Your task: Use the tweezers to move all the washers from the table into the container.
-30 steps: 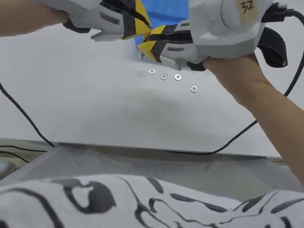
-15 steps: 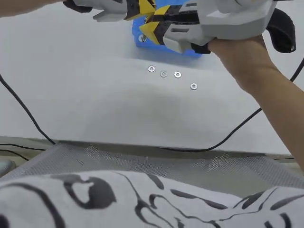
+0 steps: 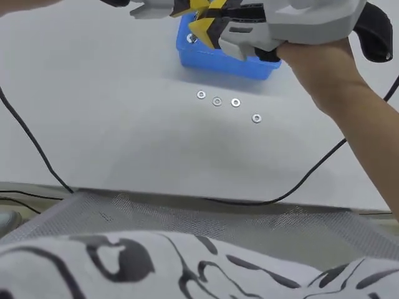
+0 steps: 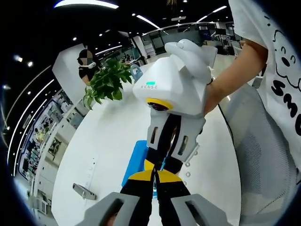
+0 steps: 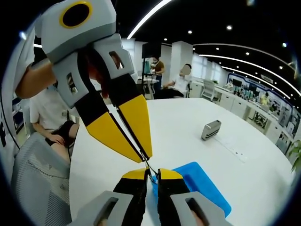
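The tweezers (image 5: 133, 136) are being held by the left gripper (image 3: 193, 6), its jaws pressed together on them. Their tips are being pinched by the right gripper (image 5: 149, 175) above the far blue container (image 3: 218, 59). Four washers (image 3: 217, 101) are lying on the table (image 3: 124, 124), just nearer than the container.

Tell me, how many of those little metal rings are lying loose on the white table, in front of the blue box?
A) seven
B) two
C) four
C: the head view shows four washers lying apart from one another on the table, just in front of the blue container.
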`<action>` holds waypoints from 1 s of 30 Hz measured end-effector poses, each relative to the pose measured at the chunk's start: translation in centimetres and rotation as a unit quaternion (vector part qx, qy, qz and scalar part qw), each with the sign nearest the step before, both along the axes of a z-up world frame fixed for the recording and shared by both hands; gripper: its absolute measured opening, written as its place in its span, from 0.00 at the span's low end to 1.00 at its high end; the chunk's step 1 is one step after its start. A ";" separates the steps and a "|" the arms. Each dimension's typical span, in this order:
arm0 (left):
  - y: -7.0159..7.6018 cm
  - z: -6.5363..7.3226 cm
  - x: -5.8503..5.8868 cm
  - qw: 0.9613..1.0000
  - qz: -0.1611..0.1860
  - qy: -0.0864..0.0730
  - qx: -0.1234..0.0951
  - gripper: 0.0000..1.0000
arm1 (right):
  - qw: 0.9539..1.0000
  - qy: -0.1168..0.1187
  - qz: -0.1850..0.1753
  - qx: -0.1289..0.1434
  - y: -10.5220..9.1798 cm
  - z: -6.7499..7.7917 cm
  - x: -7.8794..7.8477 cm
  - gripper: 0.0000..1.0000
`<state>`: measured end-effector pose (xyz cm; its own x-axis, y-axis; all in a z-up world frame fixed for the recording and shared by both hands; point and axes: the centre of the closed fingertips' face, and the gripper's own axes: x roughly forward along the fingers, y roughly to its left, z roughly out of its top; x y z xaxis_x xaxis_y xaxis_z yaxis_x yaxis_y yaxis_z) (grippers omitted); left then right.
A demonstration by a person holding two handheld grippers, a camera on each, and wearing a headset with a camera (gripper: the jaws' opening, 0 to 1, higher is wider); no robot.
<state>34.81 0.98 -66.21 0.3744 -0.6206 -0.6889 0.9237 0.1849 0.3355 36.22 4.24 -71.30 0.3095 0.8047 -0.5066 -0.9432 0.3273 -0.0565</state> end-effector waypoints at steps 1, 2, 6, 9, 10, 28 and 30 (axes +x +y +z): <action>0.0 -0.1 0.1 1.000 0.000 0.000 0.001 0.00 | 1.000 0.001 -0.001 -0.001 0.0 -0.2 0.2 0.04; 0.1 -0.3 0.3 1.000 0.000 -0.001 0.002 0.00 | 1.000 -0.001 -0.001 -0.002 0.1 -0.4 0.4 0.04; 0.2 -1.0 1.1 1.000 0.003 -0.004 0.009 0.00 | 1.000 -0.006 -0.002 -0.009 0.2 -1.0 1.1 0.04; 0.3 -1.7 1.6 1.000 0.005 -0.006 0.016 0.00 | 1.000 -0.003 -0.002 -0.012 0.3 -1.7 1.8 0.04; 0.3 -1.9 1.8 1.000 0.005 -0.006 0.018 0.00 | 1.000 -0.002 -0.002 -0.012 0.4 -1.9 1.9 0.04; 0.7 -5.1 3.6 0.999 0.013 0.009 0.042 0.00 | 0.999 0.006 -0.018 -0.026 0.7 -5.2 4.0 0.04; 0.8 -5.3 3.6 0.999 0.012 0.009 0.047 0.00 | 0.999 0.007 -0.019 -0.025 0.7 -5.3 4.0 0.04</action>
<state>38.43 1.78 -71.51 0.3754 -0.5440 -0.7505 0.9255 0.1765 0.3351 40.25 4.96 -76.62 0.3320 0.7656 -0.5510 -0.9308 0.3606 -0.0598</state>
